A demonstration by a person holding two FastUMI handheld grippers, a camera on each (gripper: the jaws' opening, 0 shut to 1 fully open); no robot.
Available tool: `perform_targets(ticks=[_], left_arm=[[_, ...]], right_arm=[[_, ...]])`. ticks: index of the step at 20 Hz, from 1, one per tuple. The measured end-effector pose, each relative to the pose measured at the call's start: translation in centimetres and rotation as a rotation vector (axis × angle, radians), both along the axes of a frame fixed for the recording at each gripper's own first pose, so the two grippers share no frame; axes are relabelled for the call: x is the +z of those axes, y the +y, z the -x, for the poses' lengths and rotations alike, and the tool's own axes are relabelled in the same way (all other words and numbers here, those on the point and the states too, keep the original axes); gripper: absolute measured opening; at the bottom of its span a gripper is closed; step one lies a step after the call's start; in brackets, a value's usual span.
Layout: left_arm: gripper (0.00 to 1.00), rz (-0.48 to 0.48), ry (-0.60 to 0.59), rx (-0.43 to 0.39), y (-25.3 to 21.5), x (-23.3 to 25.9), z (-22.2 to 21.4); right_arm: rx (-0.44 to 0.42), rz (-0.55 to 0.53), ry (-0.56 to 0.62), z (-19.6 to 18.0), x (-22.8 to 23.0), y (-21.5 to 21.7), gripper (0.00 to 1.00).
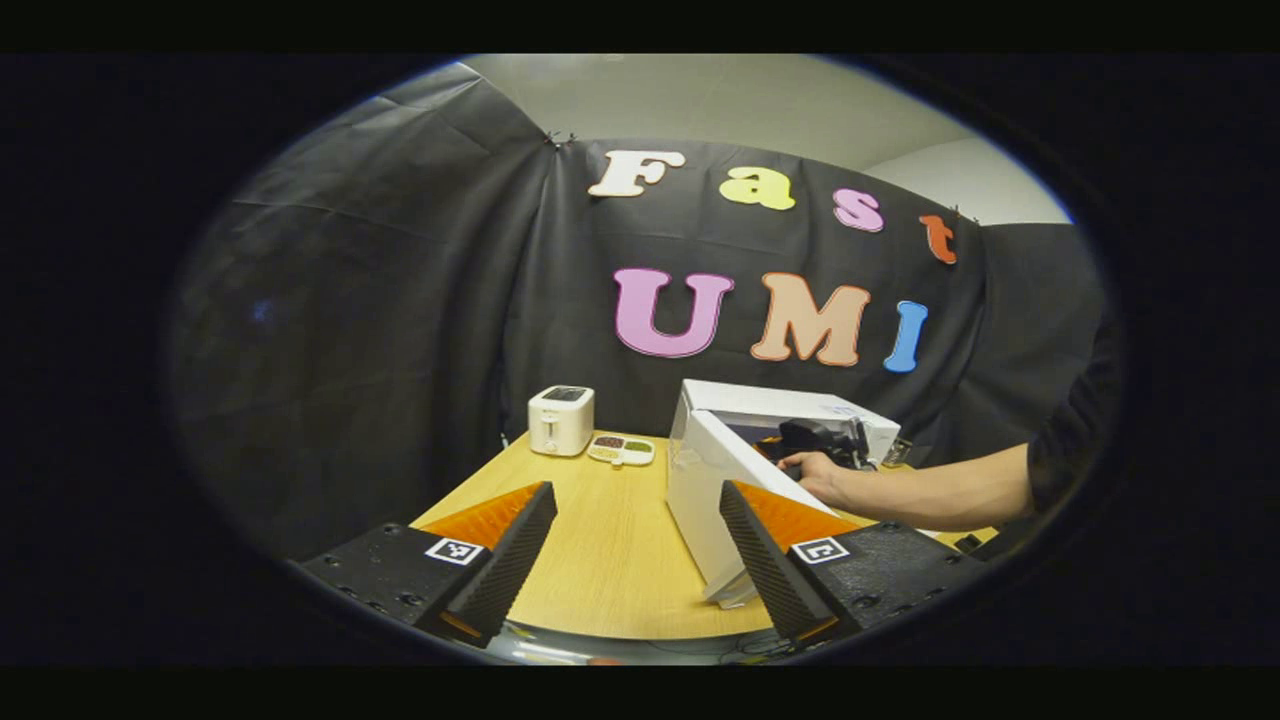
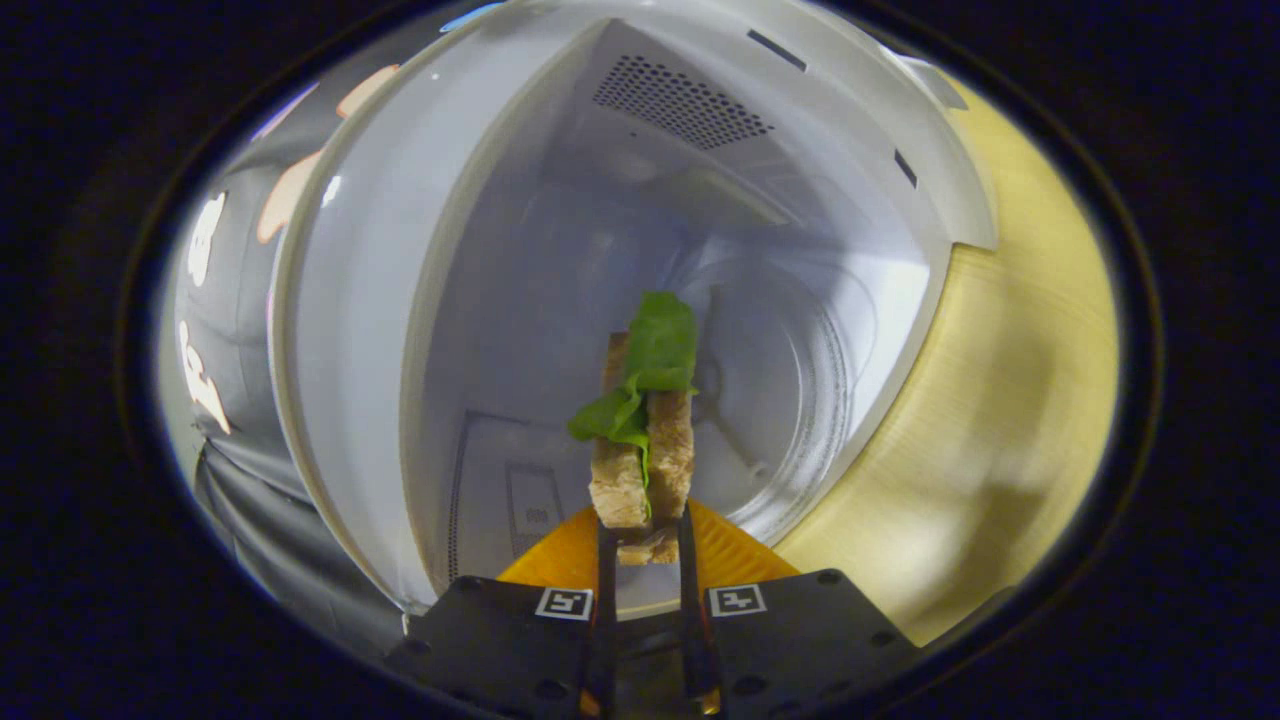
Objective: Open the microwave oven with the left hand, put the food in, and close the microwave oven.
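- Right gripper [image 2: 645, 545] fingers pinch the sandwich [image 2: 640, 440] by its bread inside the microwave [image 2: 520, 230]; left gripper [image 1: 640, 540] fingers spread.
- Sandwich looks soft, light, crushable.

One microwave [image 1: 740, 450], one toaster [image 1: 561, 420] and one small tray [image 1: 621, 450], holding perhaps three fillings. One sandwich [image 2: 645, 440]. Two grippers: left [image 1: 637, 560], right [image 2: 645, 560].

White microwave [image 2: 700, 200] with door swung open, sandwich [image 2: 645, 440] with green leaf held upright between right gripper [image 2: 645, 560] fingers, inside cavity mouth.
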State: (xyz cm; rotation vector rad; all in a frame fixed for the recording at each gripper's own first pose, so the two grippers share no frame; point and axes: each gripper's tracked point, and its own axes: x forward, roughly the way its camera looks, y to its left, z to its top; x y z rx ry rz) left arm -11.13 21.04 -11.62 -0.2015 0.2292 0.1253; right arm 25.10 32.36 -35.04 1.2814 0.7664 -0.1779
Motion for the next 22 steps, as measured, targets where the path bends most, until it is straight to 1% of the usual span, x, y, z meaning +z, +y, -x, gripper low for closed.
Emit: perform_targets(ticks=[1,2,3,6,7,8,11,12,13,14,15,17,18,21,22], left_arm=[[0.96,-0.001,0.005,0.001,0.2,-0.3,0.0],[0.94,0.001,0.01,0.0,0.2,-0.3,-0.1],[0.94,0.002,0.011,-0.003,0.3,-0.4,-0.1],[0.94,0.0,0.0,-0.013,0.2,0.0,-0.5],[0.96,-0.003,-0.002,-0.024,0.2,0.0,-0.7],[0.94,-0.008,-0.001,-0.034,-0.1,0.0,-0.7],[0.96,-0.013,-0.001,-0.055,-0.1,-0.1,-0.7],[0.96,-0.013,-0.005,-0.057,0.0,0.0,-0.7],[0.94,-0.015,-0.007,-0.058,0.0,0.0,-0.5],[0.96,-0.014,-0.006,-0.057,0.1,0.0,-0.4],[0.94,-0.012,-0.003,-0.054,0.4,-0.2,-0.3],[0.96,-0.001,-0.002,-0.053,0.4,-0.4,-0.1],[0.94,0.003,-0.002,-0.054,0.3,-0.4,0.1],[0.94,0.005,0.0,-0.06,0.2,-0.5,0.4],[0.96,0.005,0.0,-0.062,0.1,-0.5,0.6]], right_arm=[[-0.007,-0.002,0.005,-0.3,-0.1,0.0,0.28],[-0.009,0.003,0.01,-0.5,-0.3,-0.1,0.19],[-0.009,0.008,0.013,-0.6,-0.4,-0.1,0.28],[-0.022,0.001,0.028,-0.6,-0.4,-0.1,0.3],[-0.026,0.011,0.044,-0.4,-0.7,0.1,0.29],[-0.019,0.027,0.052,-0.2,-1.0,-0.2,0.27],[0.009,0.09,0.096,1.0,-2.0,-0.7,0.7],[0.015,0.098,0.109,1.3,-2.2,-0.9,0.7],[0.018,0.101,0.113,1.5,-2.0,-1.0,0.76],[0.018,0.106,0.115,1.6,-1.7,-1.1,0.82],[0.017,0.114,0.112,1.7,-1.3,-1.3,0.82],[0.02,0.112,0.116,1.7,-0.9,-1.5,0.82],[0.023,0.116,0.116,1.7,-0.6,-1.6,0.82],[0.04,0.137,0.116,2.3,-0.5,-2.0,0.82],[0.044,0.126,0.126,2.7,-0.6,-2.1,0.82]])
